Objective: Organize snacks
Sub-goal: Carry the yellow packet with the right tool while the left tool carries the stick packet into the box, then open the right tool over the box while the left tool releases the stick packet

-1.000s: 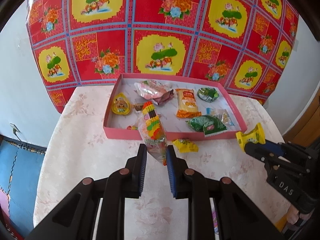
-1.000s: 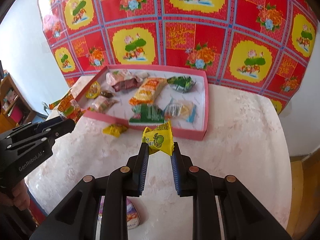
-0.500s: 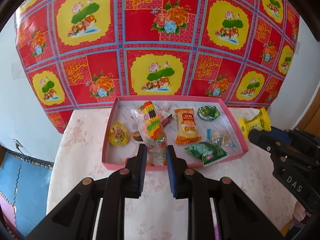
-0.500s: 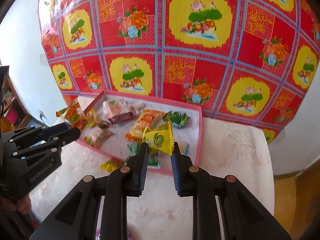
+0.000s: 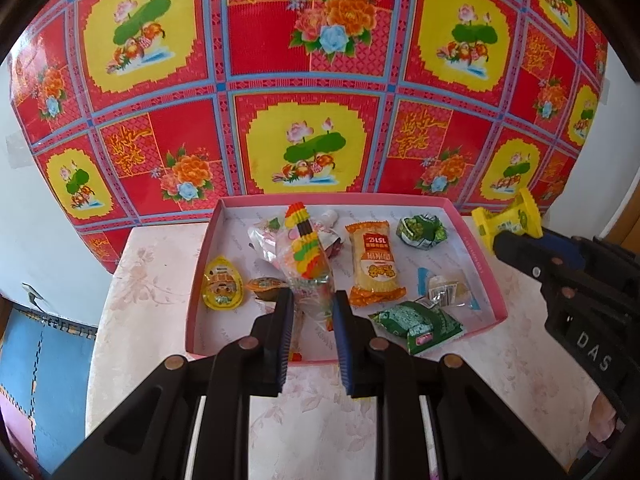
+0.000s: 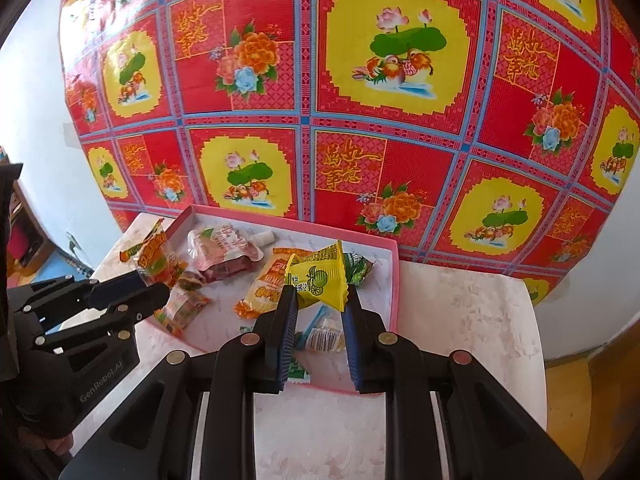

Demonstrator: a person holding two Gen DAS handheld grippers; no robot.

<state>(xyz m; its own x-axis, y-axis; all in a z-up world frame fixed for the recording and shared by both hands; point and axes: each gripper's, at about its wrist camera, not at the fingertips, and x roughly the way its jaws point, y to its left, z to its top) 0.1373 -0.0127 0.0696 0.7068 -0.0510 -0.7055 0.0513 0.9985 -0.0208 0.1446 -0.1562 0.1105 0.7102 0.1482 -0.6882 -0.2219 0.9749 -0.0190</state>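
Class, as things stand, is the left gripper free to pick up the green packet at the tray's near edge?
Probably not: the left gripper is shut on a striped candy bag, so the green packet must wait.

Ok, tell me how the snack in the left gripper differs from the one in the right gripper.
The rainbow candy bag in the left gripper is long, clear and multicoloured; the yellow lime packet in the right gripper is short, opaque and plain yellow with a green fruit print. The candy bag stands up tall from the jaws, while the packet sits squat between them. Both are pinched at the lower end and held over the pink tray.
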